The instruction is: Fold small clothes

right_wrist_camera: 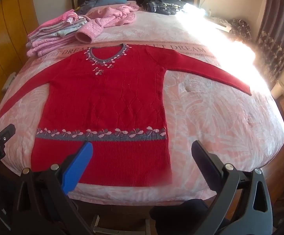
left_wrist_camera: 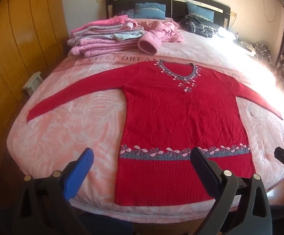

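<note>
Across the middle of both frames a red sweater [left_wrist_camera: 181, 121] is seen laid flat on the pink bedspread [left_wrist_camera: 67, 137], front up, sleeves spread, hem toward the lower edge. No fold is made yet; the step is judged as the start. Left gripper [left_wrist_camera: 142, 154] and right gripper [right_wrist_camera: 142, 146] are held wide apart, empty, above the hem region. Folded clothes [left_wrist_camera: 102, 37] are stacked at upper left. Next, a sleeve or side edge probably needs pinching and carrying inward.
</note>
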